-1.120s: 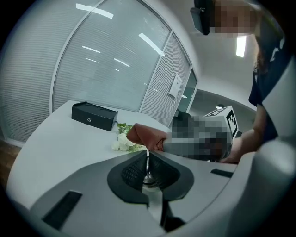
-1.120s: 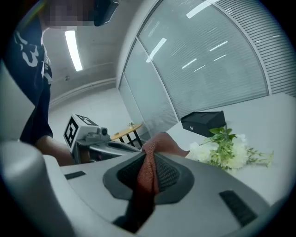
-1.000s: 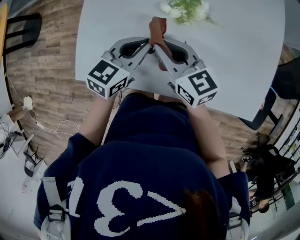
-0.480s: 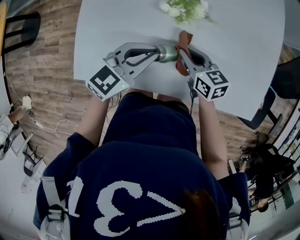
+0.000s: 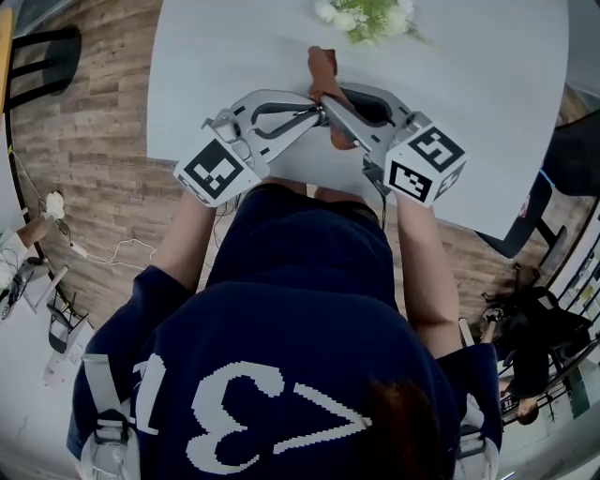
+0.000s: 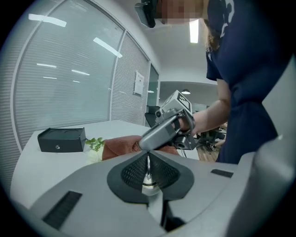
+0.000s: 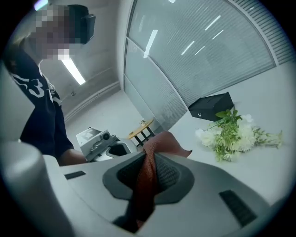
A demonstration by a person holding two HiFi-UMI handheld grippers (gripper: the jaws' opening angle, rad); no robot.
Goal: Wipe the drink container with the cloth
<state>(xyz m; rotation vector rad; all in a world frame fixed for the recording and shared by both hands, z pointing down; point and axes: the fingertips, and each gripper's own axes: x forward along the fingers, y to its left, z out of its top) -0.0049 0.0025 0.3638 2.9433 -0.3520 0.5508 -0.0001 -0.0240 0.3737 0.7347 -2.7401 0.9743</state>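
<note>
1. Left gripper, over the middle of the near edge of the desk. Its jaws are clenched on the drink container (only a sliver of bright metal shows between the pads). The container sits between the two grippers. In the head view its body is hidden under the cloth and the right gripper.
2. Right gripper, same spot, crossing the left gripper's tip. Its jaws are clamped on the cloth, which is rust-brown and bunched. One fold runs down between the pads and the rest rises past them toward the desk's middle.
3. Flowers, white with green stems, lying at the far edge.
4. Black box, beyond the flowers.
</note>
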